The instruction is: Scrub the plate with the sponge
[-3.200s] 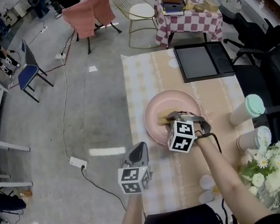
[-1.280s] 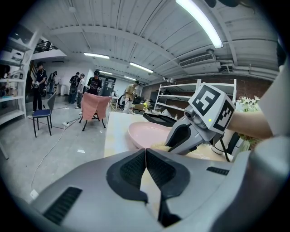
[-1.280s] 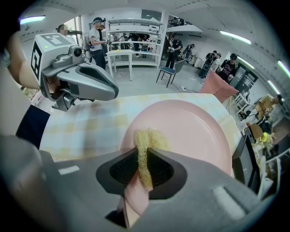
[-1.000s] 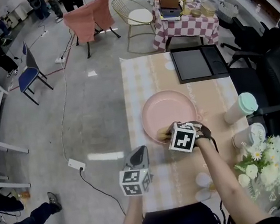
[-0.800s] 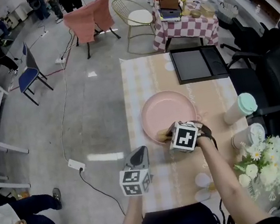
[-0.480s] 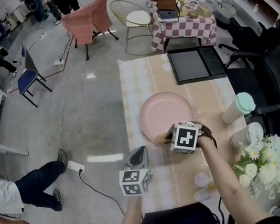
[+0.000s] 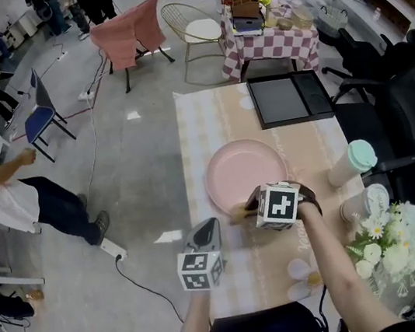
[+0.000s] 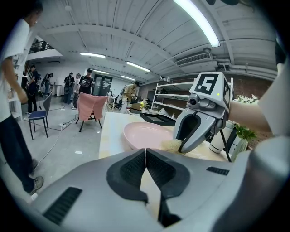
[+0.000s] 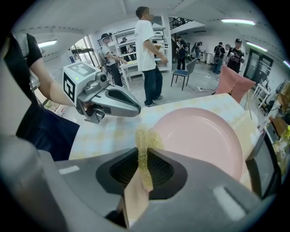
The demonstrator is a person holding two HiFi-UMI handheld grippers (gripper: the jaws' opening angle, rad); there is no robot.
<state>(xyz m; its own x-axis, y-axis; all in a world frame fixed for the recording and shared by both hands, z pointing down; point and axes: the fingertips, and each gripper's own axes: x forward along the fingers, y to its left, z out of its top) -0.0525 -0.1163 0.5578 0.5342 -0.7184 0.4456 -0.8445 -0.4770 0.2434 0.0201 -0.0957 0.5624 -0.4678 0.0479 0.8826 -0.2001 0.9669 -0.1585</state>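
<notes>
Round pink plate: the head view shows it flat on the cloth-covered bench, just ahead of the right tongs. These clench a yellow fibrous sponge. Three seconds ago it rubbed the plate's inner face and has since been drawn back to the near rim. Judged: one stroke ended, scrubbing unfinished. The left tongs hang off the bench edge, left of the right tongs. Left gripper view: jaws pressed together, nothing held, plate ahead. Right gripper view: sponge pinched between the jaws, plate ahead-right, just beside the sponge tip.
</notes>
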